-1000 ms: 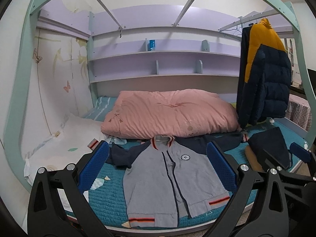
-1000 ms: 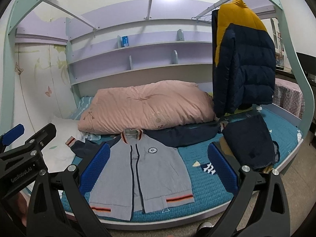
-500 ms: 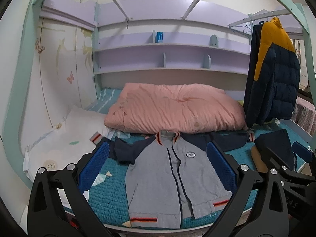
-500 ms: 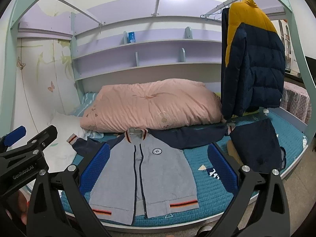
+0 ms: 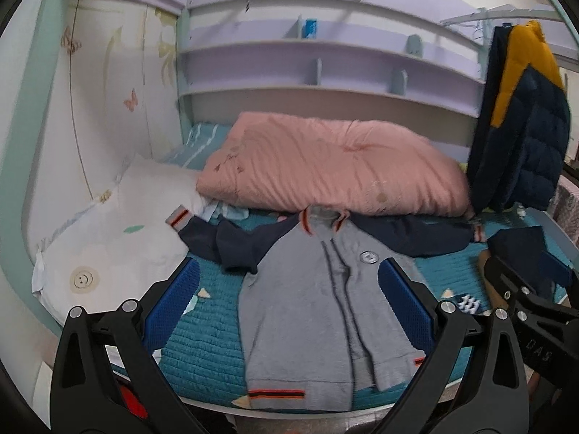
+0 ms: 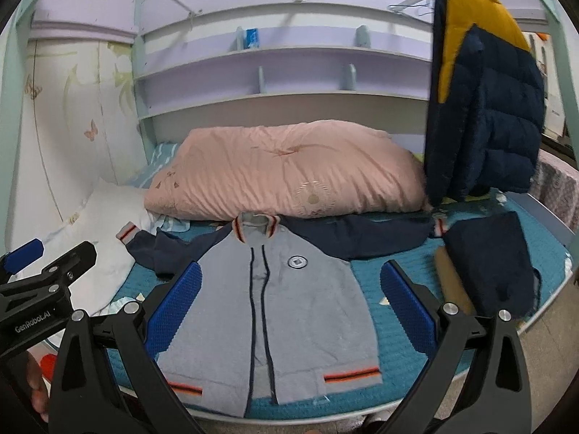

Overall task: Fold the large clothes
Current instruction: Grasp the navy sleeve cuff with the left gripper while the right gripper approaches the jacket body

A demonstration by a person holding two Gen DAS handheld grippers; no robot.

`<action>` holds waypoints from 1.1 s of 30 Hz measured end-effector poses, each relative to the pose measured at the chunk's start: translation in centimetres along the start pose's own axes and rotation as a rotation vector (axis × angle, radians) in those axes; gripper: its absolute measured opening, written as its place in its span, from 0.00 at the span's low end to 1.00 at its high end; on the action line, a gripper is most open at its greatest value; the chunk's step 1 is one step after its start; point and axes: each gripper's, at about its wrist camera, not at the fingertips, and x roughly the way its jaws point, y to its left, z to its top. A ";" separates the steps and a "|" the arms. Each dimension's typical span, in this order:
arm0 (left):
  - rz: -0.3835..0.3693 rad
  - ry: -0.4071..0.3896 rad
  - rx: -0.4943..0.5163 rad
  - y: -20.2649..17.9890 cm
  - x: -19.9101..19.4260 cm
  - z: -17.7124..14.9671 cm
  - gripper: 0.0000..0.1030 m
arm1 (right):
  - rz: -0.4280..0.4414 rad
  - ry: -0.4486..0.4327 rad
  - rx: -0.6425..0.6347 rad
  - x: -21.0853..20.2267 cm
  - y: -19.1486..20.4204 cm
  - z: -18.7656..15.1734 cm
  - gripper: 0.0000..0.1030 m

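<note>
As both cameras have pushed closer to the bed over the last second, the grey zip-front jacket with navy sleeves and orange-striped hem (image 5: 318,311) now fills more of each view, so this reads as an approach, no fold started. Left claw (image 5: 287,300) is released, blue pads spread wide, holding nothing; right claw (image 6: 291,298) likewise released and empty. Neither touches fabric.

Jacket lies flat, front up, on the teal quilted bed cover (image 5: 202,347), collar toward the pink puffy duvet (image 5: 325,170), hem right at the near bed edge and slightly overhanging. Left sleeve is crumpled, its cuff resting on the white pillow (image 5: 108,249); right sleeve stretches out toward a dark navy folded garment (image 6: 495,267) near the right bed edge.

Room: open teal cover on both sides of the jacket body, more on the right. Duvet blocks the far side just behind the collar. A navy and mustard puffer coat (image 6: 481,108) hangs at right, above the sleeve end. Likely next: grab sleeves or shoulders.
</note>
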 end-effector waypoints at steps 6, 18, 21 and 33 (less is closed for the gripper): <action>0.044 0.081 -0.019 6.3 7.2 -0.3 0.96 | 0.061 0.074 -0.071 7.6 4.5 -0.3 0.93; 0.029 0.250 -0.217 23.3 25.4 0.0 0.96 | 0.273 0.239 -0.151 24.1 14.8 -3.0 0.91; 0.026 0.264 -0.241 26.0 29.9 0.4 0.96 | 0.329 0.301 -0.128 27.8 16.2 -3.6 0.65; 0.033 0.375 -0.465 32.1 43.6 -0.3 0.95 | 0.394 0.405 -0.091 36.7 17.5 -5.2 0.57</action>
